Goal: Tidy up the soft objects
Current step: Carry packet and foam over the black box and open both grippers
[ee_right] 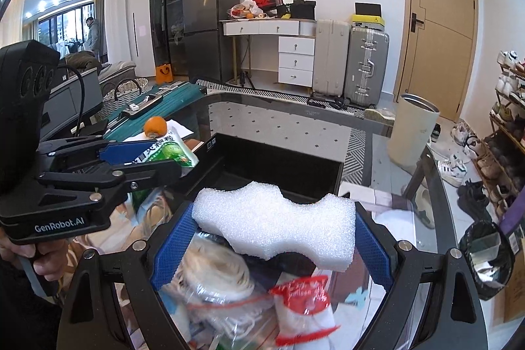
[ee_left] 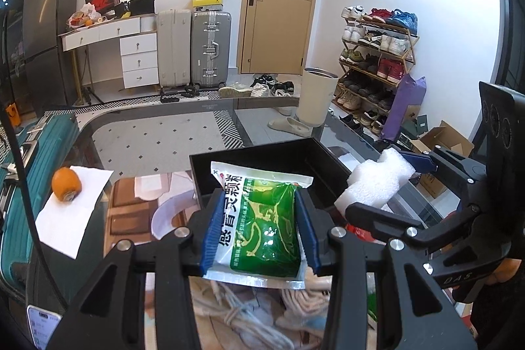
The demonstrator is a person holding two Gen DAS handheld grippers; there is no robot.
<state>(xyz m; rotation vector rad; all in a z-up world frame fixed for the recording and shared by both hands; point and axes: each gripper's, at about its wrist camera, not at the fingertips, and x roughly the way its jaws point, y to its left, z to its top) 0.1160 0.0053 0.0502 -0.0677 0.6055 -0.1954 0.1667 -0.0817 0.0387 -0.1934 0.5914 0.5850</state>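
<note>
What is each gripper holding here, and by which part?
Left gripper: green and white sachet, pinched across its two long side edges. Right gripper: white foam block, clamped at its two ends.

Right gripper [ee_right: 274, 230] fingers clamp white foam block [ee_right: 274, 227] above black tray [ee_right: 282, 168] on glass table [ee_right: 377, 133]

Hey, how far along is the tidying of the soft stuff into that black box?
Nothing looks done yet: the black box shows empty. In hand: the left gripper is shut on a green sachet, and the right gripper holds a white foam piece between wide jaws, both near the box. Left: a cord bundle and a red-topped bag lie below on the table.
</note>
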